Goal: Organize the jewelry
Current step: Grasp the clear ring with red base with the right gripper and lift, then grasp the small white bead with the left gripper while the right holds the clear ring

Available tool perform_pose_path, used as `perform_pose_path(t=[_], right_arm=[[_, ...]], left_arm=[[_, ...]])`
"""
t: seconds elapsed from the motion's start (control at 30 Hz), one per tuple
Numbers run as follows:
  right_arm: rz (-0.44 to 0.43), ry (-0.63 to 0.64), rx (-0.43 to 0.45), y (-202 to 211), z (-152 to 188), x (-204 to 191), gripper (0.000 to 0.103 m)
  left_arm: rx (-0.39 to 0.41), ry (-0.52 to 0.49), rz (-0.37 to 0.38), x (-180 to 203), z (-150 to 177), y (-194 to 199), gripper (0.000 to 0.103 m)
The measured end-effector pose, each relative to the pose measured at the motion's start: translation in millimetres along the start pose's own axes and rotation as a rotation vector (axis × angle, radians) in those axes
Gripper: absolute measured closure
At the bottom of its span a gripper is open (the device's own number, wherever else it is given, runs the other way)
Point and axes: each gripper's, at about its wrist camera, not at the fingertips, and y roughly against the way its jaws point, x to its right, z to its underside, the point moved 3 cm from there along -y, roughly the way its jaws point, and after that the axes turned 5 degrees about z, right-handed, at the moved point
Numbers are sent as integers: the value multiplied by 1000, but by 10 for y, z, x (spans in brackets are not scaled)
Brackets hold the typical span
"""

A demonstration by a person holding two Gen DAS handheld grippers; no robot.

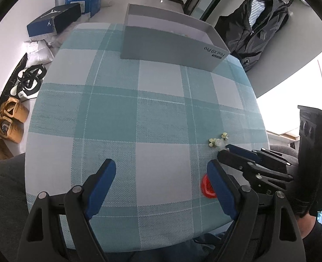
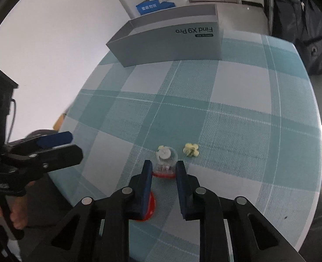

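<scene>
In the right wrist view my right gripper (image 2: 163,166) is shut on a small clear jewelry case with a red base (image 2: 165,160), holding a white flower piece inside. A red lid (image 2: 148,207) lies on the cloth under its left finger. A yellow flower earring (image 2: 191,149) lies just right of the case. In the left wrist view my left gripper (image 1: 161,170) is open and empty over the checked cloth. The right gripper (image 1: 223,150) shows there at the right, next to the yellow earrings (image 1: 213,142) and the red lid (image 1: 207,187).
A grey open box marked "Find X9 Pro" (image 1: 171,45) stands at the far edge of the teal checked table (image 1: 139,113); it also shows in the right wrist view (image 2: 171,43). Shoes (image 1: 27,83) and boxes (image 1: 51,19) lie on the floor left. A black backpack (image 1: 254,28) sits far right.
</scene>
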Motion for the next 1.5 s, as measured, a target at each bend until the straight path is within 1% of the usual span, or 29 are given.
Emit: perform_pose_path(t=[0.2, 0.3, 0.47, 0.53, 0.57, 0.83, 0.9, 0.93, 1.0, 1.03, 1.1, 1.23, 1.33, 1.4, 1.47, 1.5], right_arm=[[-3, 3, 35, 147, 69, 27, 84], [-47, -50, 63, 258, 91, 121, 84], [-78, -123, 93, 393, 90, 289, 84], [-80, -134, 108, 461, 89, 348, 83], [-67, -135, 114, 490, 91, 372, 83], [-43, -176, 157, 667, 82, 584, 83], [-52, -214, 161, 678, 102, 681, 83], [-55, -227, 163, 680, 110, 714, 83], [-58, -251, 169, 683, 120, 770, 83], [-62, -256, 171, 699, 130, 789, 83], [-64, -263, 175, 702, 127, 805, 83], [-71, -258, 171, 676, 111, 793, 83], [-69, -254, 167, 649, 114, 791, 83], [-71, -260, 166, 642, 119, 806, 83], [-73, -268, 167, 637, 119, 821, 83], [-73, -272, 168, 635, 119, 827, 83]], left_arm=[[-14, -22, 12, 72, -26, -23, 21], [-23, -48, 17, 138, -41, -50, 21], [-51, -103, 20, 298, -60, -143, 21], [-72, -147, -13, 385, -61, -198, 21], [-78, -159, -22, 406, -66, -214, 21], [-125, -262, -78, 653, -86, -476, 21], [-126, -300, -120, 694, -78, -527, 22], [-136, -316, -138, 712, -73, -571, 23], [-155, -321, -124, 723, -75, -613, 42], [-167, -325, -120, 728, -78, -634, 45], [-161, -344, -137, 750, -89, -646, 46], [-166, -343, -125, 765, -122, -663, 46], [-164, -349, -139, 777, -128, -677, 48], [-159, -358, -151, 782, -127, -674, 56], [-159, -361, -157, 821, -147, -704, 59], [-159, -360, -159, 830, -153, -709, 64]])
